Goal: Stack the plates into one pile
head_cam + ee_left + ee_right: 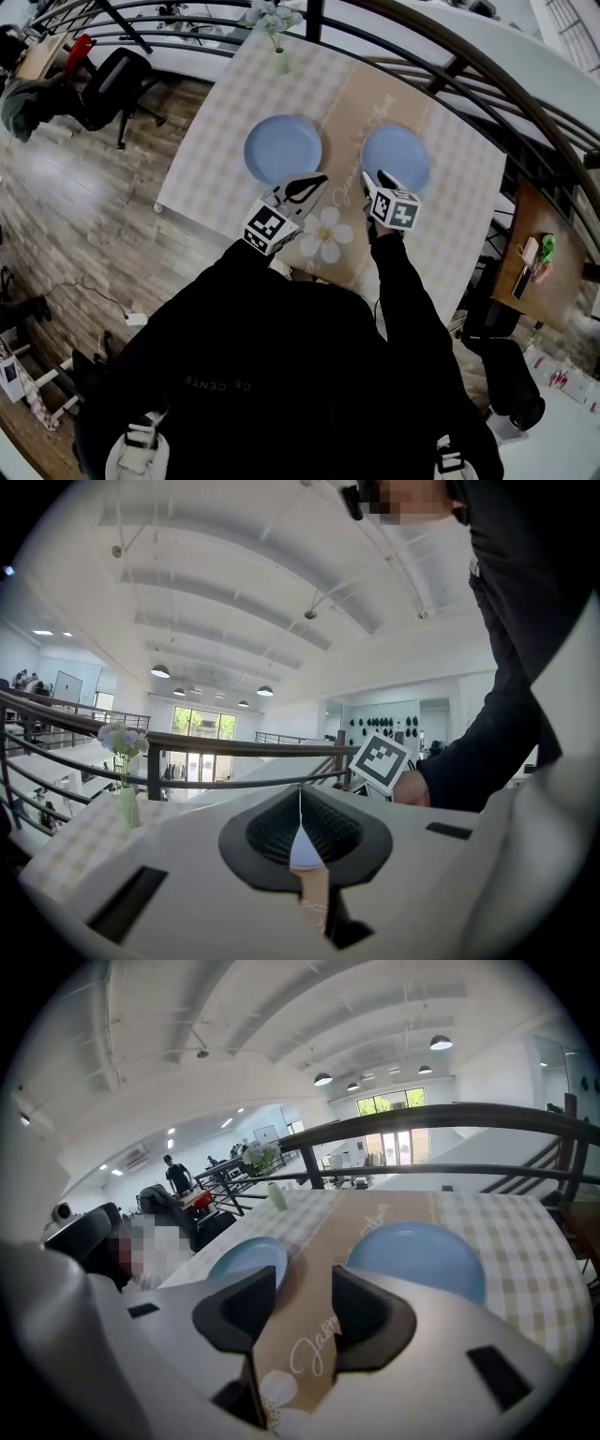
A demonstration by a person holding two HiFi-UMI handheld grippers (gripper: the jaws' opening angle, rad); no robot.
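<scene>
While both plates lie untouched, your left tongs [300,819] are pinched together, the two dark ribbed pads meeting along one thin line with nothing caught between them. They are held over the near part of the surface and tilted upward, so their own camera looks mostly at the ceiling and not at a plate. Your right tongs [305,1299] stand wide. Only the tan runner [323,1241] shows in the gap between the pads, and they grip nothing. That wide setting would suit a plate rim, so this looks like the hand made ready for the first pick.

Just beyond the tips, two round, pale blue plates sit flat on the surface [202,178], which wears a checked cloth. The left plate [283,148] lies ahead of your left tongs. The right plate [396,157] lies ahead of your right tongs, whose tips are near its closest rim. The runner passes between the plates, so they lie side by side but apart, not touching. A printed daisy [326,234] on the runner sits between your two tongs.

Further out, a small vase [279,58] of pale flowers stands at the far edge of the surface, well clear of both plates. A curved dark railing [450,70] runs behind it.

Stacking has not begun. One plate will likely need lifting by its rim and carrying across the runner onto the other.
</scene>
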